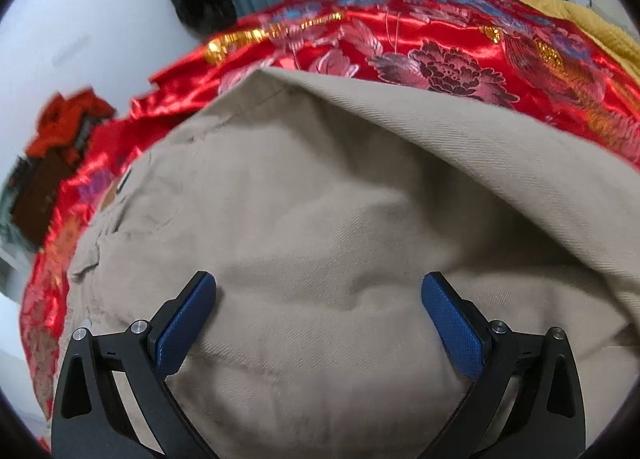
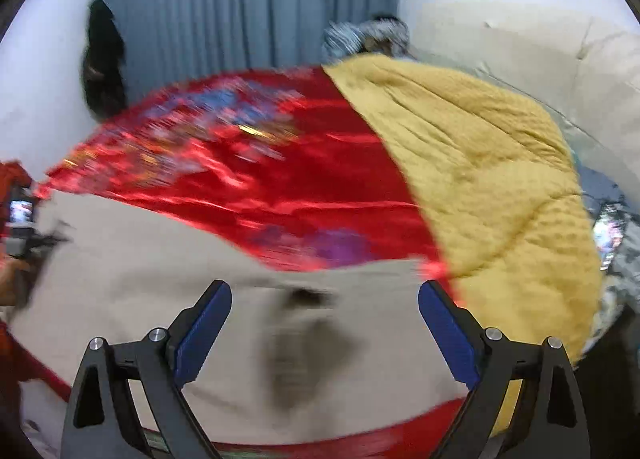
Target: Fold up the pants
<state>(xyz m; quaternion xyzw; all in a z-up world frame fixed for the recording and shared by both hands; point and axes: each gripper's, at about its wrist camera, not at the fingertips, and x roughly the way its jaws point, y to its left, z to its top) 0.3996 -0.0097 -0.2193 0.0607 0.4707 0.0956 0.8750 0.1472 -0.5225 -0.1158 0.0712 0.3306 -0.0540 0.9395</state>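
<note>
I have both the left tool (image 1: 319, 285) and the right tool (image 2: 325, 295) spread wide and empty over the beige pants (image 1: 320, 195), which lie on the red satin bedspread (image 1: 460, 43) near the bed's front edge, ready to pinch cloth.

Even indoor light, glare on the red satin cover (image 1: 420, 39), right view motion-blurred, fisheye-warped edges.

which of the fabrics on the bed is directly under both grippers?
The beige pants, plain twill, fill the gap between the open jaws of the left gripper and right gripper. The red satin cover and the yellow quilt lie beyond them.
</note>
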